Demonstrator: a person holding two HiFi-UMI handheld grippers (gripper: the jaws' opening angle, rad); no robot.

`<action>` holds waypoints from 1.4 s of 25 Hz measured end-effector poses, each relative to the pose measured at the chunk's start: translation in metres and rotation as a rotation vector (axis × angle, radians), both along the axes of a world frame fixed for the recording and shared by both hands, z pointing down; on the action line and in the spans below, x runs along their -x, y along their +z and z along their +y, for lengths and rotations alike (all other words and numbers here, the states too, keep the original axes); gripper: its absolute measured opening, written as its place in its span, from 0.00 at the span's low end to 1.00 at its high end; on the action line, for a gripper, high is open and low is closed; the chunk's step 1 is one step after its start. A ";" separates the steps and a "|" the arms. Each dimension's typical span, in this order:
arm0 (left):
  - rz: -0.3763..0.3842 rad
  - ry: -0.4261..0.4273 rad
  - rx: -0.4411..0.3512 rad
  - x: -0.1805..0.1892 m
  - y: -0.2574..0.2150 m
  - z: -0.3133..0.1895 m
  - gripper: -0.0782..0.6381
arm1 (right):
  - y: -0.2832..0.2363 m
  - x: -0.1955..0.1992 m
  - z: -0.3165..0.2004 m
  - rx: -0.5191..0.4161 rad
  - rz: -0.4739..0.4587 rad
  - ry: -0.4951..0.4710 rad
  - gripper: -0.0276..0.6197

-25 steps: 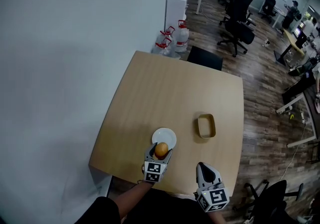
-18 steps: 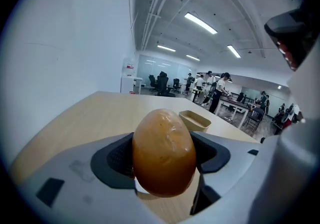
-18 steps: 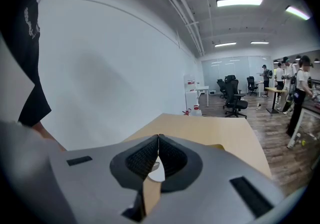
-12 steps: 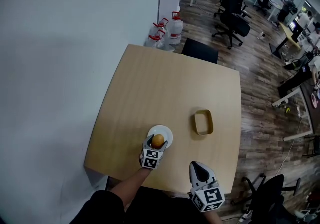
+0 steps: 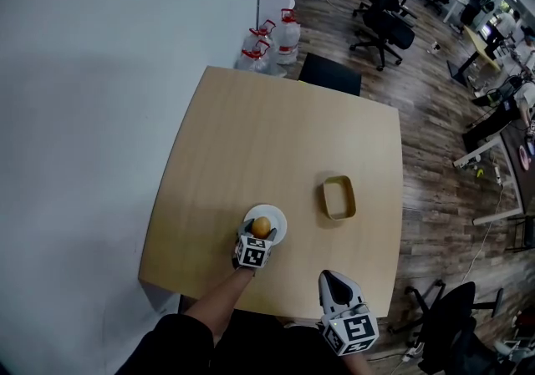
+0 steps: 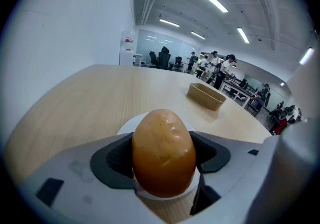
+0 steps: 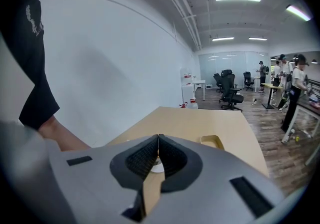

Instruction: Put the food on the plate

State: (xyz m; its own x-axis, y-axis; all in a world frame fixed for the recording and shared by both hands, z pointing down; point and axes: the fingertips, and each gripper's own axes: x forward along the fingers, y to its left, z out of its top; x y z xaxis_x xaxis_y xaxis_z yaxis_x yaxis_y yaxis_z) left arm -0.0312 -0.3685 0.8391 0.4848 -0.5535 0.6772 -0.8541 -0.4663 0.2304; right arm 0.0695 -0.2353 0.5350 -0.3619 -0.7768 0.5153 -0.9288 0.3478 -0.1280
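Tray [image 5: 327, 198] near plate [image 5: 278, 220]; left gripper [image 5: 260, 235] holds food [image 5: 262, 225] over plate.

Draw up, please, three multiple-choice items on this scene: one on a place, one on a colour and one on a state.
1. Where on the table does the tan container stand?
A. left of the plate
B. on the plate
C. right of the plate

2. What colour is the plate?
A. blue
B. white
C. black

3. How is the left hand-held gripper?
A. shut on the food
B. open and empty
C. shut and empty

Key:
1 C: the head view shows the container apart from the plate, on its right.
2 B: its rim is white against the wood.
3 A: the left gripper view shows both jaws pressed to the orange-brown food.
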 end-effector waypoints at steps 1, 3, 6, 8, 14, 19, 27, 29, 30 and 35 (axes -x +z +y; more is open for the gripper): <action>-0.004 0.009 0.000 -0.002 0.000 0.000 0.56 | -0.002 -0.001 -0.001 -0.003 0.002 0.005 0.14; -0.020 0.038 -0.001 -0.004 0.000 -0.001 0.56 | -0.005 -0.002 -0.002 -0.004 0.008 0.012 0.14; -0.038 0.086 -0.008 -0.009 0.002 0.000 0.56 | 0.000 -0.004 0.003 0.008 0.021 0.014 0.14; -0.035 0.098 -0.017 -0.013 0.001 0.001 0.56 | 0.004 -0.005 0.008 0.016 0.027 0.016 0.14; -0.044 0.099 -0.015 -0.018 0.004 -0.004 0.56 | -0.006 -0.014 0.005 -0.014 0.008 0.044 0.14; -0.049 0.081 -0.022 -0.012 0.002 -0.006 0.56 | -0.010 -0.019 0.004 -0.037 0.018 0.058 0.14; -0.074 0.066 -0.044 0.007 -0.004 -0.012 0.56 | -0.012 -0.014 0.004 -0.051 0.015 0.052 0.14; -0.079 0.061 -0.049 0.011 -0.005 -0.014 0.56 | -0.014 -0.016 0.003 -0.058 0.015 0.059 0.14; -0.080 0.057 -0.050 0.013 -0.005 -0.014 0.56 | -0.015 -0.017 0.002 -0.062 0.015 0.062 0.14; -0.077 0.049 -0.049 0.018 -0.004 -0.015 0.56 | -0.014 -0.015 -0.002 -0.071 -0.003 0.065 0.14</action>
State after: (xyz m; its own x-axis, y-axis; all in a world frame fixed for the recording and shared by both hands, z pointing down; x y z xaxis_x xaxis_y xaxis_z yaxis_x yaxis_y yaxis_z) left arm -0.0494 -0.3834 0.8350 0.4595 -0.5638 0.6863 -0.8444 -0.5168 0.1408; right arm 0.0842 -0.2368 0.5206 -0.3113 -0.8334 0.4567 -0.9492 0.2953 -0.1082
